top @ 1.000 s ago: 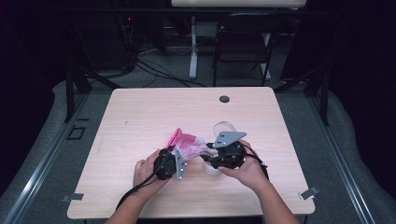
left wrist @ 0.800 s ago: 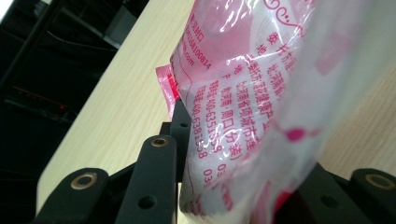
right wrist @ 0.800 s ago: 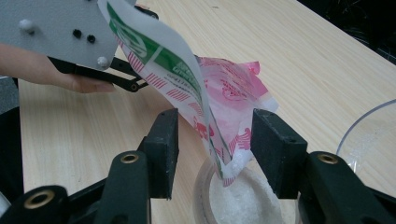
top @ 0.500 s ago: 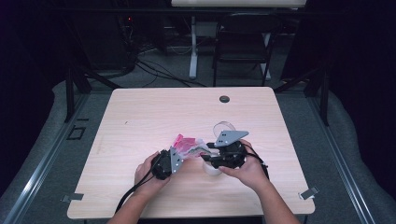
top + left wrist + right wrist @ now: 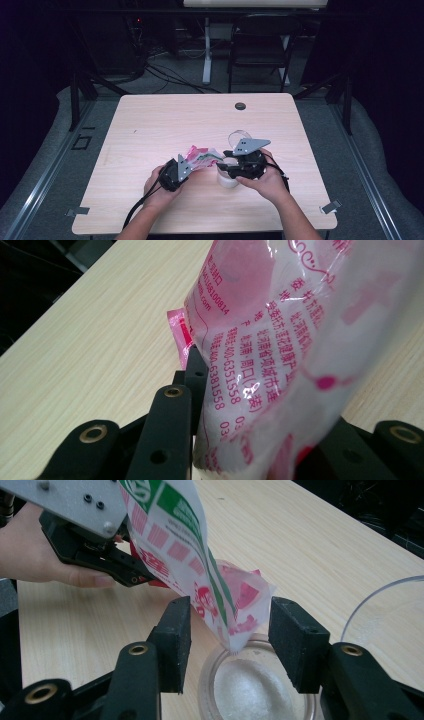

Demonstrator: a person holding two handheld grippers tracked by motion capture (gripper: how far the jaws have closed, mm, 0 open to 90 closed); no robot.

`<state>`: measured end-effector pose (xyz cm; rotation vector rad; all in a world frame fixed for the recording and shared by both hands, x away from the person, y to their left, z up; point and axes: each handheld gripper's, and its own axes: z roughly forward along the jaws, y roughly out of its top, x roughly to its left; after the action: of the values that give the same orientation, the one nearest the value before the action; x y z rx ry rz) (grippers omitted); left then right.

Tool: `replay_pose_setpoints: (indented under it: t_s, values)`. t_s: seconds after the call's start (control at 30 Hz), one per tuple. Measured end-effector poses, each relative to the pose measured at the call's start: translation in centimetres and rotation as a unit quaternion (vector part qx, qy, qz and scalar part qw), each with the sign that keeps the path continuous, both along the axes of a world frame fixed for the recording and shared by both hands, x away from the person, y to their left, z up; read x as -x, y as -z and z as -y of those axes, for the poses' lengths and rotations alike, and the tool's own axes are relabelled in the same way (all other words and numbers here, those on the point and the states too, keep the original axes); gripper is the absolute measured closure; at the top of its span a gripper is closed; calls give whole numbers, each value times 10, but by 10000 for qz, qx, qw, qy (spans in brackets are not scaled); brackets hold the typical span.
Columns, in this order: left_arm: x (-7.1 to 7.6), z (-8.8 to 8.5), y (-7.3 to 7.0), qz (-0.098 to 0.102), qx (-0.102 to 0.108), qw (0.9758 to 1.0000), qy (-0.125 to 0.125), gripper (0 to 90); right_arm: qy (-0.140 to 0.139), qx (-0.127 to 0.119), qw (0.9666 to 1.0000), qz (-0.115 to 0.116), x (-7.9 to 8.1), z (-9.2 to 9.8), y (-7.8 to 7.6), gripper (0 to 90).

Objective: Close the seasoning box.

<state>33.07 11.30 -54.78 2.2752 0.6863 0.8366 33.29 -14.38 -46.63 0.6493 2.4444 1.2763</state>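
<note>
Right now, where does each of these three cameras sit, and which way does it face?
High view: above the table, looking down; both forearms, left gripper, right gripper.
Left gripper view: rides the left gripper, facing the pink bag between its jaws.
Right gripper view: rides the right gripper, facing the jar; a hand.
Shared: the bag.
</note>
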Motion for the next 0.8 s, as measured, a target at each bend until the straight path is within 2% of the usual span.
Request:
replay_pose_setpoints:
  t_s: [0.13, 0.17, 0.2, 0.33, 0.4, 0.43, 0.57, 0.63, 0.7, 0.8]
  values:
    - [-2, -8, -4, -104, 324, 9994, -118, 741, 66, -54, 10000, -24, -1, 3, -2, 514]
    - [-2, -8, -4, -104, 324, 9994, -118, 741, 66, -54, 10000, -24, -1, 3, -2, 514]
    - [-3, -13, -7, -130, 453, 9987, -166, 741, 78, -119, 9999, -78, -1, 5, -3, 514]
    - [-7, -24, -16, -124, 627, 9974, -320, 741, 147, -184, 9997, -72, -1, 9, -5, 514]
    - [-8, -26, -19, -89, 612, 9974, -371, 741, 168, -187, 9997, -52, -1, 10, -6, 515]
    - [-10, -34, -27, -55, 633, 9969, -468, 741, 219, -205, 9995, -12, -1, 13, -8, 516]
    - [-14, -55, -38, -93, 826, 9937, -747, 741, 319, -249, 9992, -12, -1, 19, -10, 522]
    - [-15, -68, -40, -185, 895, 9915, -922, 741, 376, -279, 9989, -5, -1, 21, -10, 526]
    - [-16, -80, -41, -177, 886, 9898, -1099, 741, 382, -282, 9989, 0, -1, 23, -11, 526]
    - [-16, -98, -38, -197, 946, 9859, -1364, 740, 419, -273, 9987, 10, 0, 25, -11, 531]
